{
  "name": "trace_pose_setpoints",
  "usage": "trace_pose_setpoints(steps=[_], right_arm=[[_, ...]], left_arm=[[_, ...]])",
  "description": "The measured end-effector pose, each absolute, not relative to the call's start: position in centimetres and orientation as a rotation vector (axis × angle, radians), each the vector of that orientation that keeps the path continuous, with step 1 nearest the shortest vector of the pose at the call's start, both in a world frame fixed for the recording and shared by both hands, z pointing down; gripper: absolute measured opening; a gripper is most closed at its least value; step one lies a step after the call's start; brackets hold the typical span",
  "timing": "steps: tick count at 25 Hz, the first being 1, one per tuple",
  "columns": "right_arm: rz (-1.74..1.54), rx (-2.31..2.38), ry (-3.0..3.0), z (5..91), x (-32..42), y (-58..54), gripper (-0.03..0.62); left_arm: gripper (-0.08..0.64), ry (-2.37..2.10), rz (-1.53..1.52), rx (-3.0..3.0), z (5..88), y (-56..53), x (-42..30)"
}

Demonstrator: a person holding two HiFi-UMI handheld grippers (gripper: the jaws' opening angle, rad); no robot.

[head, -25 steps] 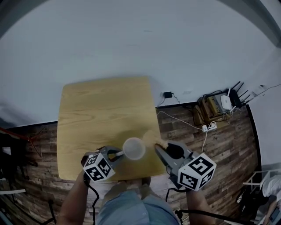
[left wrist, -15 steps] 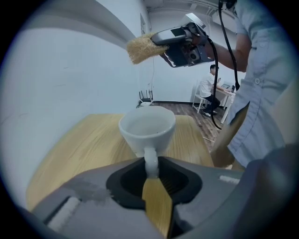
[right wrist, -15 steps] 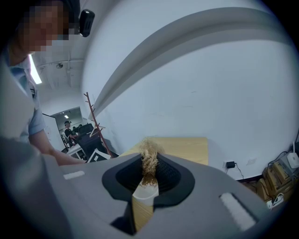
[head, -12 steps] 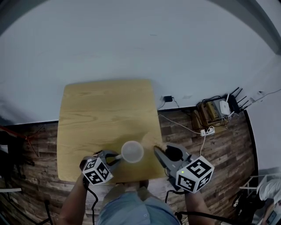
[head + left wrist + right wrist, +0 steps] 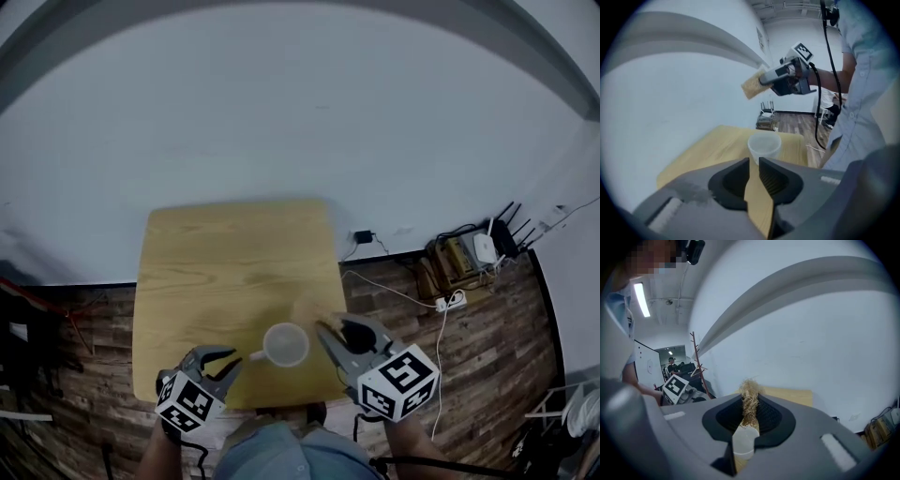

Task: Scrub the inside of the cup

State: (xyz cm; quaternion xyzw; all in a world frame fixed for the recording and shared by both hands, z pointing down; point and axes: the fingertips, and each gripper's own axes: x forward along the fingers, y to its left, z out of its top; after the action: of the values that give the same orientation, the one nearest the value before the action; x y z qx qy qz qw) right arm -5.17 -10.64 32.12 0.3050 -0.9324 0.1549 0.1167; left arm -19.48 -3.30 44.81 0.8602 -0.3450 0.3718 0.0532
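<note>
- Cup stands upright on the desk, lower centre of the head view, between both tools.
- It looks like thin translucent plastic: light, probably slides or tips when scrubbed. Best held by the side handle or the rim.
- Left tool jaws are opening with nothing between them, just short of the handle.
- Right tool is clenched on a tan fibrous scrubber.
- Cup interior is hard to see, and the scrubber is blurred in the head view.

Translucent white cup, upright, mouth up, small handle pointing left. Stands on the wooden table close to its near edge, right of the middle. Tan fibrous scrubber raised clear of the tabletop, near the cup, not touching it, pinched between the jaws of the right gripper.
</note>
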Motion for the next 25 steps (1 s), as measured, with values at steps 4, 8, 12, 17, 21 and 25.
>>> trace_pose_setpoints(steps=[4,8,12,17,21,25], right_arm=[[0.340,0.936,-2.777,30.2,-6.0,-11.4,0.063],[0.222,0.970,-2.819,28.1,-6.9,-11.8,0.063],[0.146,0.993,-2.856,26.6,-6.9,-11.7,0.063],[0.129,0.999,-2.858,26.5,-6.8,-11.4,0.060],[0.127,0.999,-2.849,26.8,-6.7,-11.2,0.058],[0.138,0.993,-2.842,27.2,-6.6,-11.1,0.058]], left_arm=[[0.073,-1.338,0.889,2.600,38.2,-6.4,-18.0],[0.021,-1.554,0.539,2.539,32.0,-8.4,-16.8],[0.021,-1.813,0.301,2.481,26.9,-9.0,-16.5],[0.021,-1.955,0.217,2.428,24.9,-9.4,-15.6],[0.021,-1.993,0.234,2.407,24.7,-9.5,-14.9],[0.021,-2.011,0.237,2.404,24.6,-9.5,-14.6]])
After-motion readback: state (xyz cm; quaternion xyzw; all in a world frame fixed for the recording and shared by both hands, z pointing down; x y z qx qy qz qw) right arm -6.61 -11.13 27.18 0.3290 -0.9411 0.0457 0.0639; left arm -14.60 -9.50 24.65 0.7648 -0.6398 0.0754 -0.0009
